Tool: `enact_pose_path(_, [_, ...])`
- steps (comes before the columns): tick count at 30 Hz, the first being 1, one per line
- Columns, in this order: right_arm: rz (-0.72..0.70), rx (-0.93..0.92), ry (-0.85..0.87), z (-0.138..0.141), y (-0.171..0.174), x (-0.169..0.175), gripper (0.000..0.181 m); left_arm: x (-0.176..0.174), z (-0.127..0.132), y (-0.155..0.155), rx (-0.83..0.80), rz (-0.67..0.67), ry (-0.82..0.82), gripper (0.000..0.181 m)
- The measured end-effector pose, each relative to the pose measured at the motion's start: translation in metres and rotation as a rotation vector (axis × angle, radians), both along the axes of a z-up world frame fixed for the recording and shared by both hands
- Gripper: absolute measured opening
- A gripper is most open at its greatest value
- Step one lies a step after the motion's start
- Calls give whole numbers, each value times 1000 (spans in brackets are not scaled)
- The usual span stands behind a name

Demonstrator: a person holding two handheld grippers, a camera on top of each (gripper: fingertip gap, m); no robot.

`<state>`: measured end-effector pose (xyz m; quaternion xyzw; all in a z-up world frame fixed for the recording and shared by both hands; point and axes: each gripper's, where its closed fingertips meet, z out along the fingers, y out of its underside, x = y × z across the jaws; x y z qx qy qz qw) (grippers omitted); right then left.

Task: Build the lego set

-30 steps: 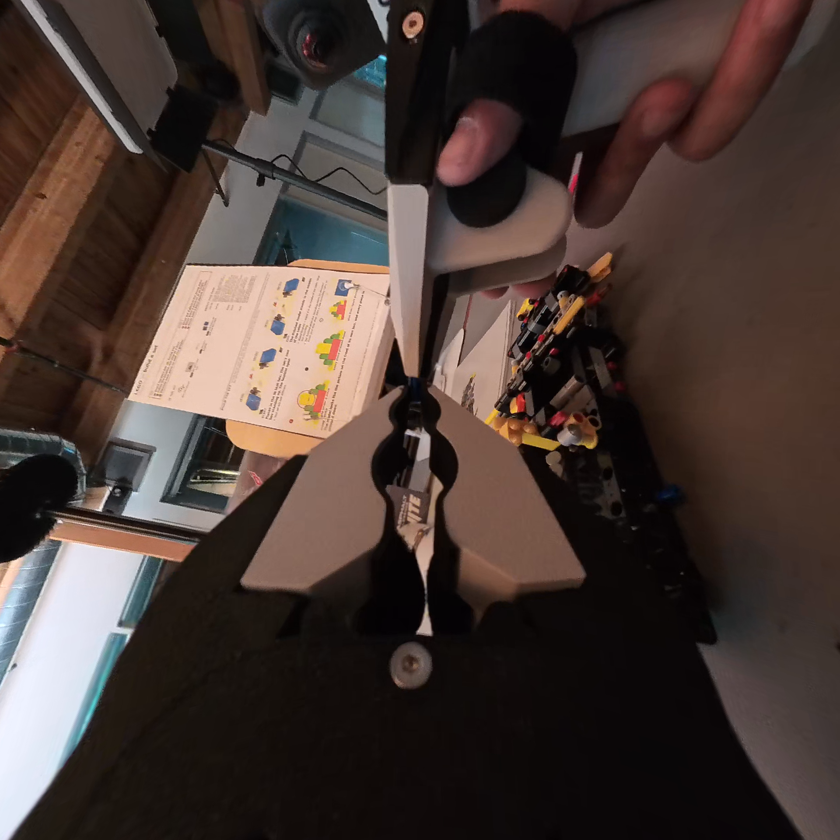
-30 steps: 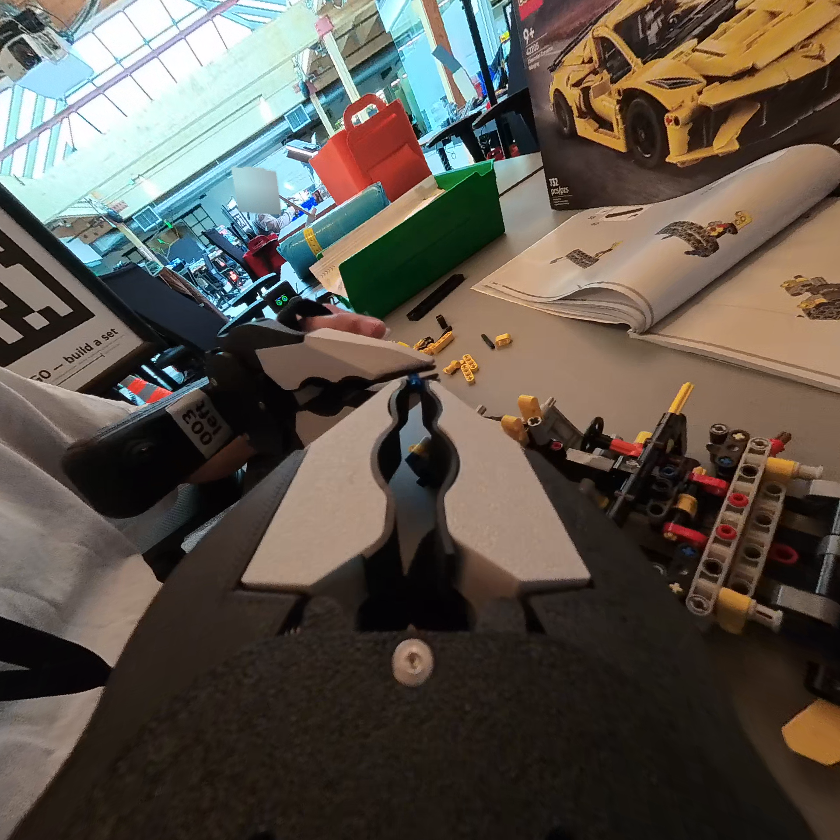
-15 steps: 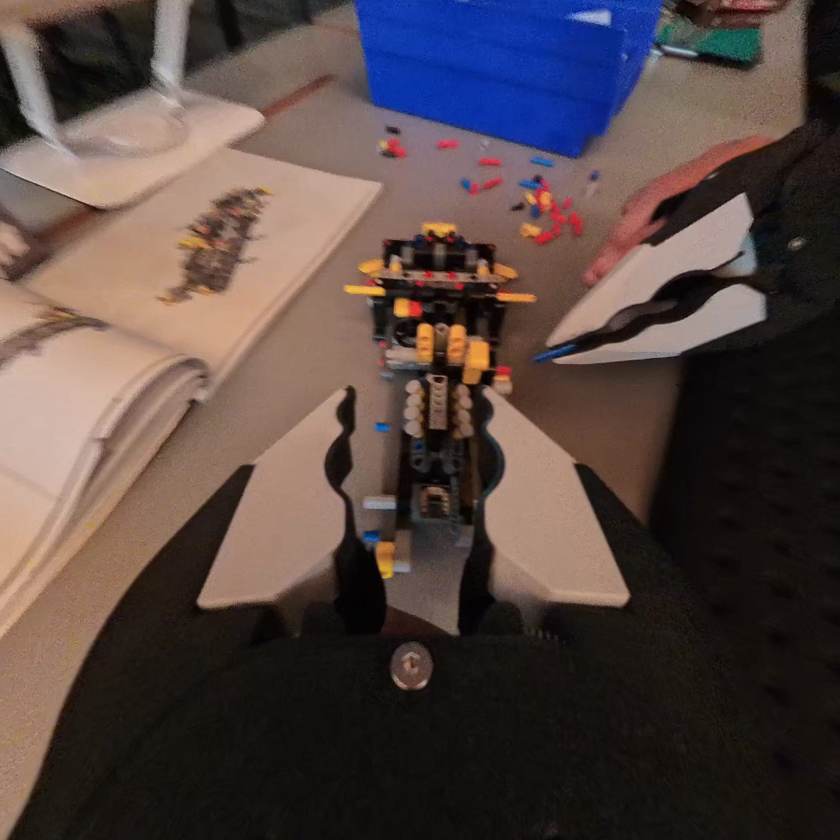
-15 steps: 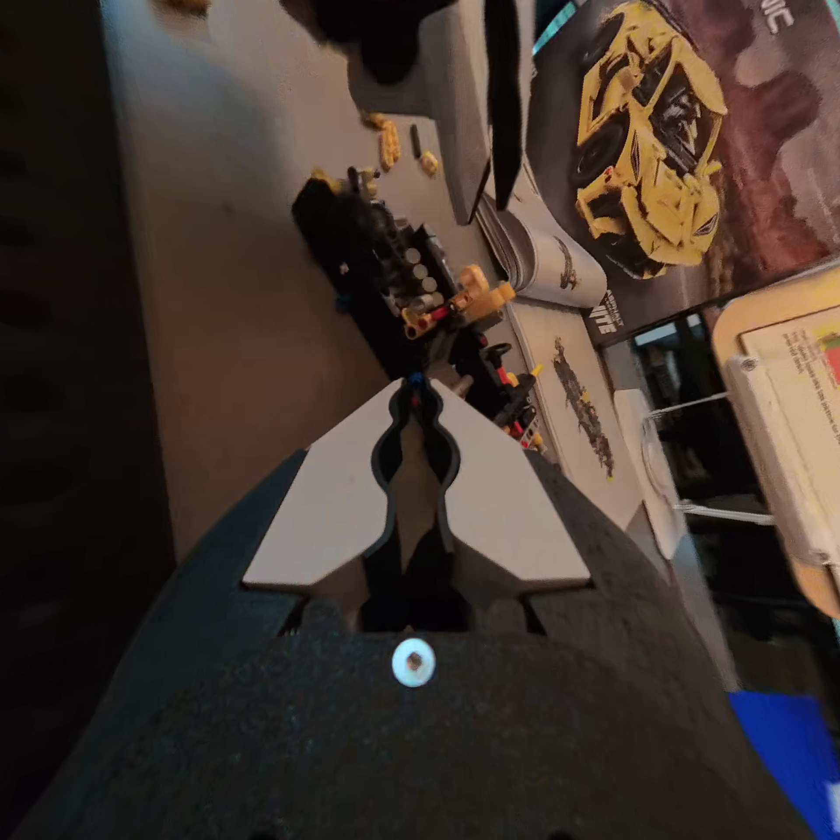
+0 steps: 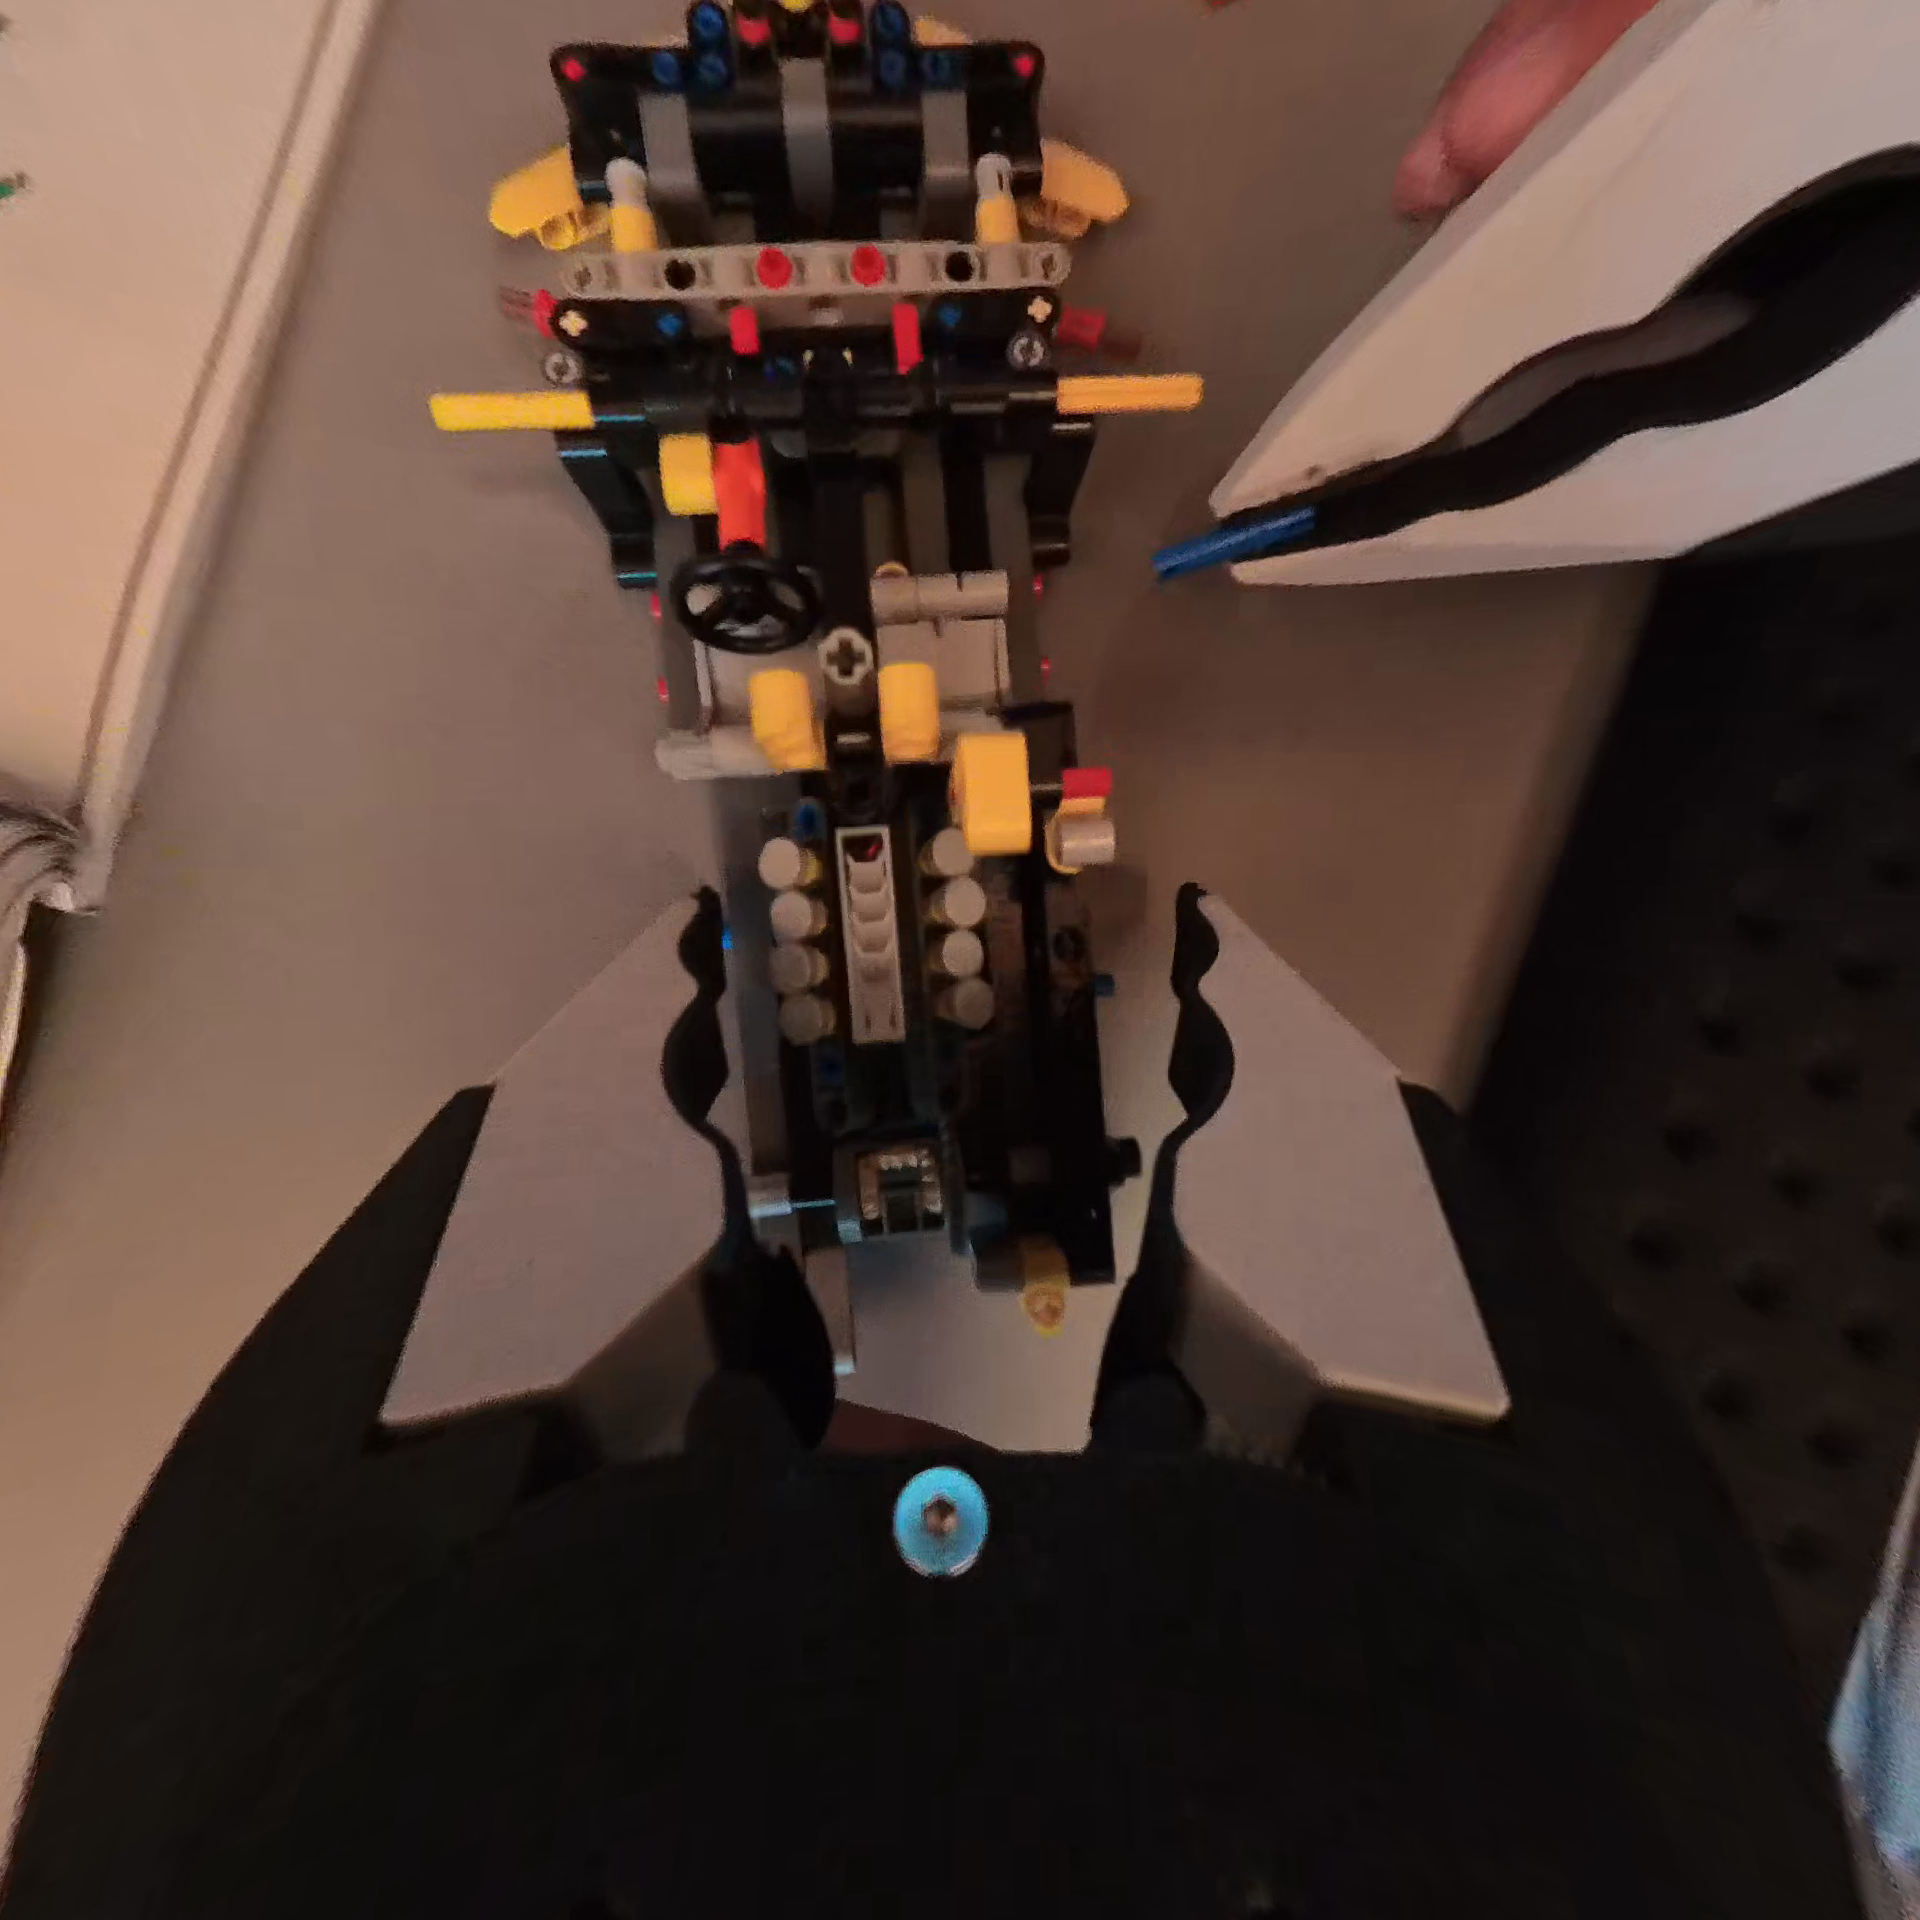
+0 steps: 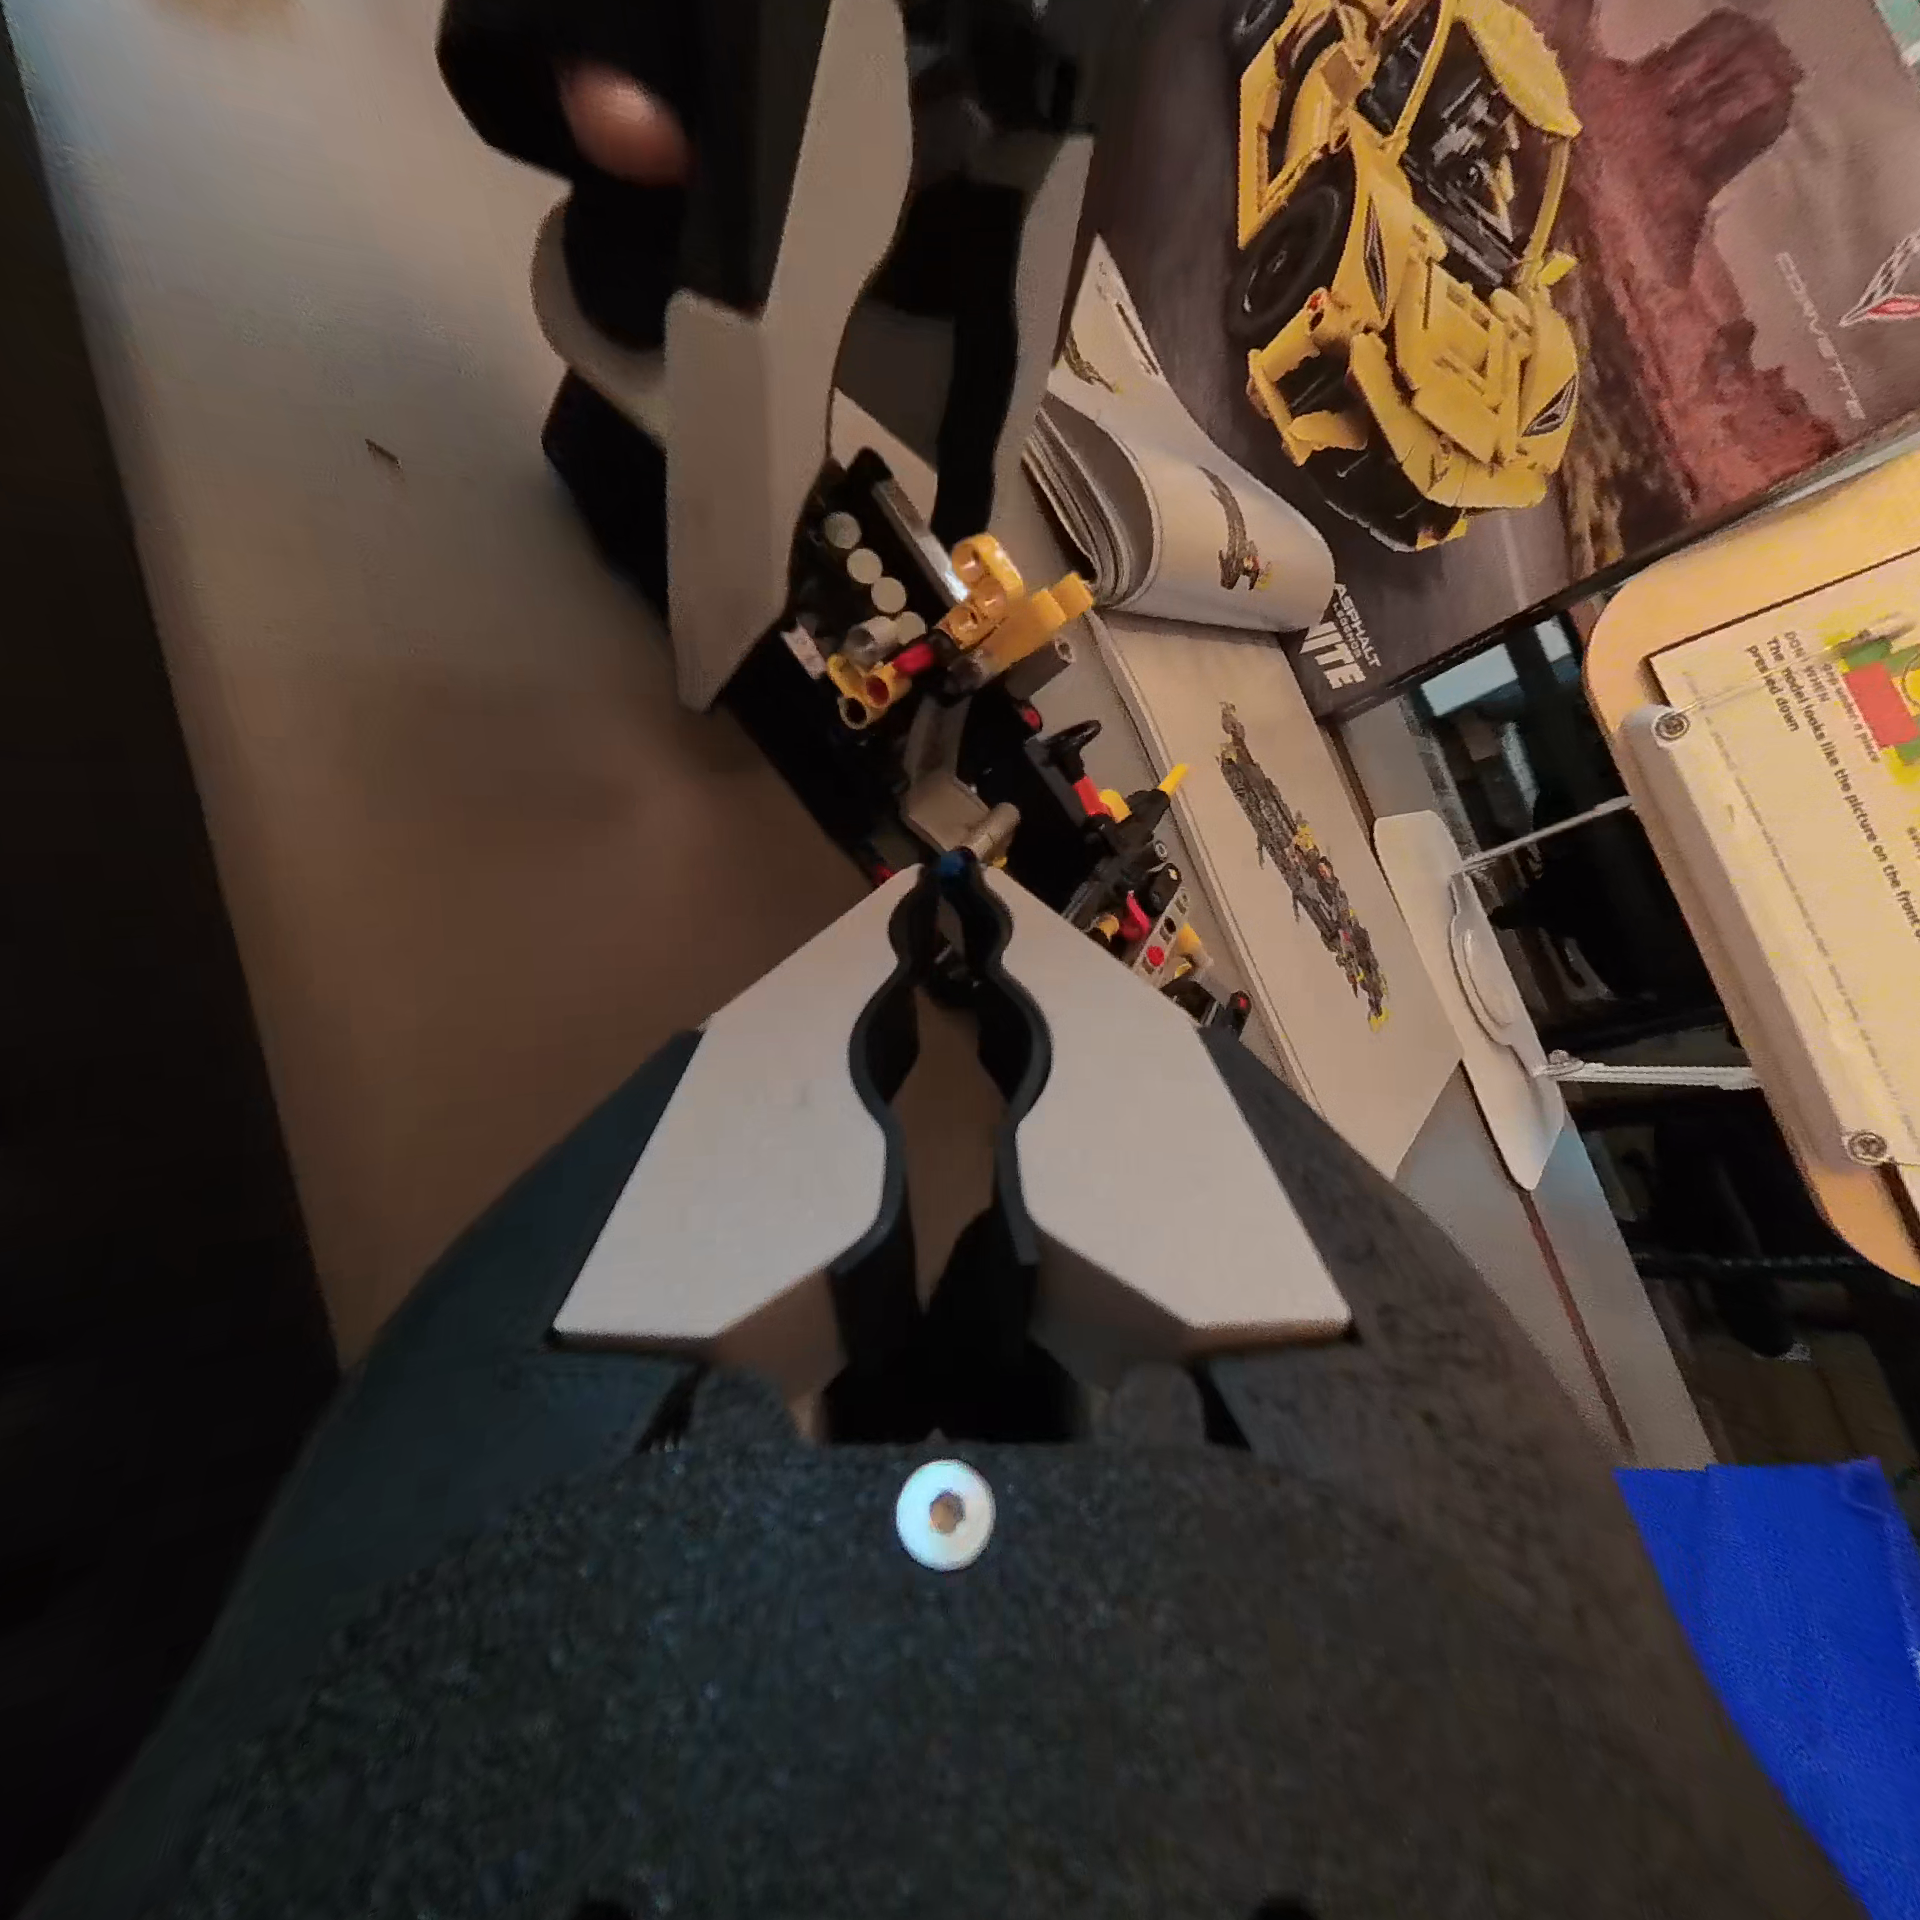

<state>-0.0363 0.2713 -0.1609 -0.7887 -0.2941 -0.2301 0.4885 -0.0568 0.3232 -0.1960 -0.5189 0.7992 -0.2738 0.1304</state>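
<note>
The black, grey and yellow lego chassis (image 5: 883,644) lies on the table, running away from the left gripper. My left gripper (image 5: 948,904) is open, and its fingers straddle the near end of the chassis by the grey piston row. My right gripper (image 5: 1226,535) is shut on a thin blue axle (image 5: 1231,542) and hovers right of the chassis. In the right wrist view the blue axle (image 6: 951,862) pokes from the shut right gripper (image 6: 951,883) close to the chassis (image 6: 935,675). The left gripper (image 6: 831,613) sits over the chassis's far end.
An open instruction booklet (image 5: 125,416) lies left of the chassis and also shows in the right wrist view (image 6: 1278,831). The set's box with a yellow car picture (image 6: 1455,260) stands behind it. A blue bin (image 6: 1787,1662) and a stand with a printed sheet (image 6: 1787,831) are nearby. The tips of one gripper are about 7 cm away from the tips of the other.
The two grippers were tip to tip on the blue axle. The left gripper opened, swung down and closed in on the chassis, now straddling its end. The right gripper keeps the axle.
</note>
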Motion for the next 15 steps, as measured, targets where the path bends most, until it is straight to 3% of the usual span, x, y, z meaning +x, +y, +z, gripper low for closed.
enact_pose_path(6, [11, 3, 7, 1, -2, -2, 4, 12, -13, 4, 104, 16, 78, 87])
enact_pose_path(9, [28, 9, 24, 2, -2, -5, 5, 13, -12, 4, 106, 5, 96, 75])
enact_pose_path(11, [30, 15, 51, 4, -1, -7, 4, 11, -9, 0, 40, 16, 130, 75])
enact_pose_path(15, [-6, 19, 140, 8, 2, -7, 5, 11, 4, -11, -249, 63, 179, 74])
